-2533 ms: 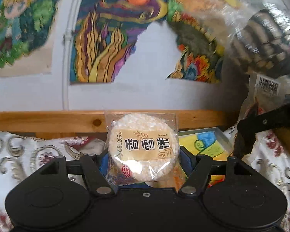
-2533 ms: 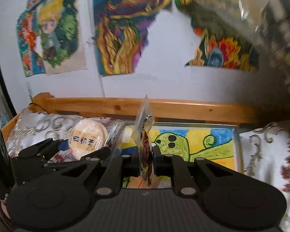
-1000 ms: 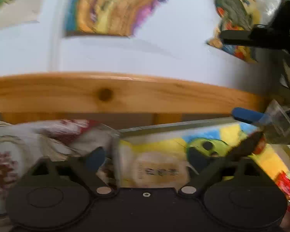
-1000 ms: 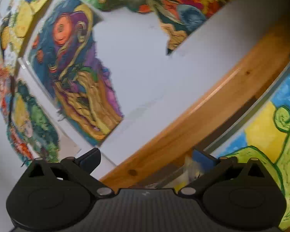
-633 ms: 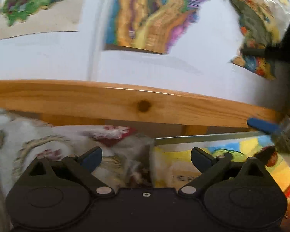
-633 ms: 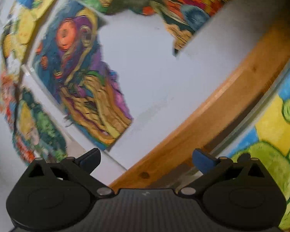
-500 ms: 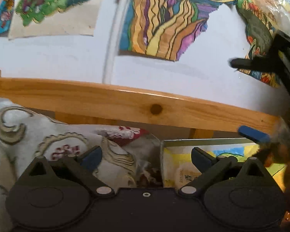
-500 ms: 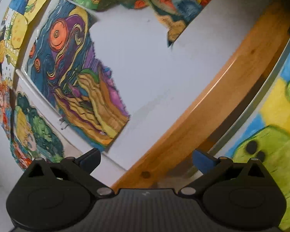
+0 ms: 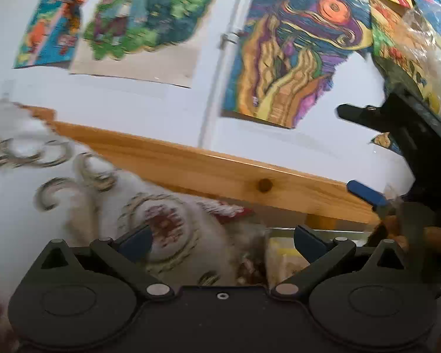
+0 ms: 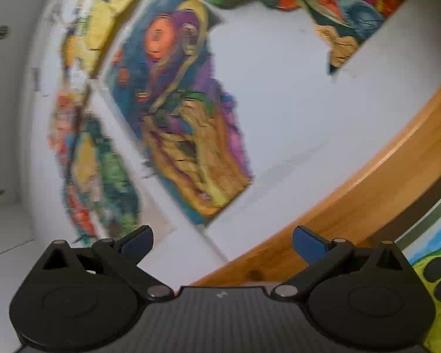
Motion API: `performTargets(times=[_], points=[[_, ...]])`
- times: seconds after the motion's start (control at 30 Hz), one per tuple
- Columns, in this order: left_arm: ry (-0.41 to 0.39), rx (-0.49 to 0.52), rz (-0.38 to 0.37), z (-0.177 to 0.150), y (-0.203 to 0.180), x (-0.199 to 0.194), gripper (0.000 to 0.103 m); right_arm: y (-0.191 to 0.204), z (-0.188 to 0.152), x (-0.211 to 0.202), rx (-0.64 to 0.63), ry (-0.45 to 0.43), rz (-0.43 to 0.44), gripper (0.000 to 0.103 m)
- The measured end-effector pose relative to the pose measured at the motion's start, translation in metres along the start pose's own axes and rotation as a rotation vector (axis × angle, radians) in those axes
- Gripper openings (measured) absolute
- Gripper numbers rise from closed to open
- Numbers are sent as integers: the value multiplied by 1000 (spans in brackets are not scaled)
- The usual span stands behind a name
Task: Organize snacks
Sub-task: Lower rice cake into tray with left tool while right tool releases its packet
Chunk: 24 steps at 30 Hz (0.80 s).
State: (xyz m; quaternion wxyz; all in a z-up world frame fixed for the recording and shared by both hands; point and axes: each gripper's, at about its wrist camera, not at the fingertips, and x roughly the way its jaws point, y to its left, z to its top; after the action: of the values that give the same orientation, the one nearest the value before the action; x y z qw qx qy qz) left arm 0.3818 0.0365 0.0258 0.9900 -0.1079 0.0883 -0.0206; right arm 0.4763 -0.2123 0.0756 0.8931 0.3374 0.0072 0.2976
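Snack packet lies blurred in the tray, just before the left tongs; both tongs gape wide, empty. Reaching blindly could knock it out.

- The left wrist view looks forward, tilted a little, low over a patterned white cloth, facing a wooden rail and wall drawings.
- The right wrist view is rolled steeply, near the same wooden rail.
- Both share the purple-and-orange drawing.
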Motion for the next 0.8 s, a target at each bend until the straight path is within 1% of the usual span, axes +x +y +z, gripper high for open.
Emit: performTargets(times=[0.1,0.17,0.27,0.3,0.4,0.47,0.53,0.57,0.6,0.63,0.67,0.7,0.8], points=[[-17,-22,36,-7,5,-13,102,-6,-9,-7,71,-12,50,103],[-15,-40,41,-9,5,-15,102,-11,-20,-8,106,-9,25,103],[-24,-79,49,-11,6,-15,102,-16,-28,-5,84,-7,-59,103],[-22,-93,49,-13,6,-13,102,-18,-28,-4,85,-9,-57,103],[-27,-123,56,-19,6,-9,102,-29,-28,3,109,66,-5,103],[-34,-127,57,-23,4,-8,102,-33,-34,6,137,112,15,103],[-36,-130,51,-25,2,-9,102,-33,-42,9,159,154,68,103],[-38,-134,47,-26,2,-10,102,-31,-46,10,159,164,75,103],[-38,-135,46,-26,1,-10,102,-28,-51,11,150,171,79,103],[-37,-134,48,-25,1,-9,102,-23,-56,12,114,180,81,103],[-36,-134,50,-25,1,-9,102,-16,-59,14,66,198,67,103],[-35,-138,52,-24,1,-10,102,-13,-61,15,45,212,57,103],[-43,-154,64,-20,4,-15,102,-12,-57,10,50,212,12,103]])
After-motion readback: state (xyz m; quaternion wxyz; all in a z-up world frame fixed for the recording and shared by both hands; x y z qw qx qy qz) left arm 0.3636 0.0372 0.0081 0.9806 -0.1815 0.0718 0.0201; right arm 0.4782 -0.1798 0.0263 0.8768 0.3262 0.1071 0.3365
